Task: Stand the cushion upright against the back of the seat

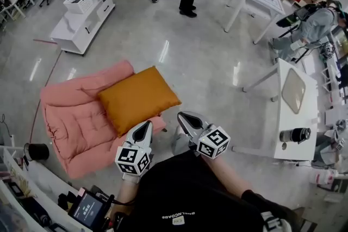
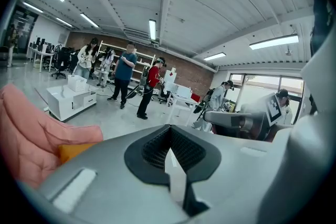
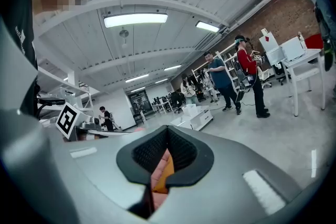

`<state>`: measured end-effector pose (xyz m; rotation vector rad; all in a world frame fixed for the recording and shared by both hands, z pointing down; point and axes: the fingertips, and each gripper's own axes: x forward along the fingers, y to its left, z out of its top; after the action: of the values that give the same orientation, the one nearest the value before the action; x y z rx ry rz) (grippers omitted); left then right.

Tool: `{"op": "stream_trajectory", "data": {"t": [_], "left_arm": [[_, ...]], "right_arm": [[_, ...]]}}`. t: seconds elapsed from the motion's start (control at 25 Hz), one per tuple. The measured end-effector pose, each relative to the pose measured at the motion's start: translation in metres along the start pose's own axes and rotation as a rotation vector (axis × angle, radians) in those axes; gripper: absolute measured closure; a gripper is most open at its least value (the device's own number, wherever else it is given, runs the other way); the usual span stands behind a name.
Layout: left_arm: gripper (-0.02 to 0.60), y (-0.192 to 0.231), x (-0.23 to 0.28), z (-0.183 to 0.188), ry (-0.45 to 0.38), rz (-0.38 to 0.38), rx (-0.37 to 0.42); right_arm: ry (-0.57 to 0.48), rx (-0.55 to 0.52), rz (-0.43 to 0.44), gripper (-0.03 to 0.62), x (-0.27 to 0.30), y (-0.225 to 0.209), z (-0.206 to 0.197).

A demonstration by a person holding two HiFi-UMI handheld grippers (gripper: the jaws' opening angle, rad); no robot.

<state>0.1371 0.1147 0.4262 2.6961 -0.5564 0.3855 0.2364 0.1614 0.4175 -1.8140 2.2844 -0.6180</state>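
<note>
Floor (image 1: pixel 201 57): pale, glossy, with ceiling lights mirrored in it.

Pink padded seat (image 1: pixel 70 122): recorded on the floor at the left of the head view. It is viewed from steeply above, so its back is possibly reclined rather than raised; this cannot be settled.

White desk (image 1: pixel 291 119): noted at the right, well apart from the seat. A dark cylindrical container (image 1: pixel 295 135) is seen lying on its side on it.

Low white cabinet (image 1: pixel 81 22): noted beyond the seat, with several people standing further off.

Orange cushion (image 1: pixel 138 99): found lying flat on the seat's right part, turned diagonally, not stood against the back.

Left tongs (image 1: pixel 145 126): clenched, nothing gripped. The tips are seen just beside the cushion's near edge.

Right tongs (image 1: pixel 182 117): clenched and empty, held over bare floor just right of the cushion. Only slivers of pink and orange are seen through the slit between the pads in the right gripper view.
</note>
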Motion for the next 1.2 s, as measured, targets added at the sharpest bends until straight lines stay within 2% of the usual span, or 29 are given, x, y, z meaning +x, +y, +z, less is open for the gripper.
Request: {"op": "stream_trajectory", "data": {"t": [0.2,0.56,0.88,1.12,1.2], "left_arm": [[0.563,0.002,0.032,0.018,0.010,0.044,-0.001],[0.563,0.002,0.082,0.040,0.002,0.163,-0.024],[0.563,0.007,0.105,0.047,0.009,0.283,-0.048],[0.563,0.031,0.094,0.043,0.026,0.374,-0.071],[0.563,0.036,0.092,0.041,0.033,0.392,-0.067]], "right_arm": [[0.024,0.027,0.040,0.588,0.015,-0.036,0.019],[0.062,0.059,0.167,0.588,0.038,-0.093,0.051],[0.149,0.095,0.284,0.588,0.063,-0.131,0.050],[0.240,0.136,0.306,0.585,0.098,-0.148,0.026],[0.276,0.153,0.307,0.556,0.107,-0.155,0.013]]}}
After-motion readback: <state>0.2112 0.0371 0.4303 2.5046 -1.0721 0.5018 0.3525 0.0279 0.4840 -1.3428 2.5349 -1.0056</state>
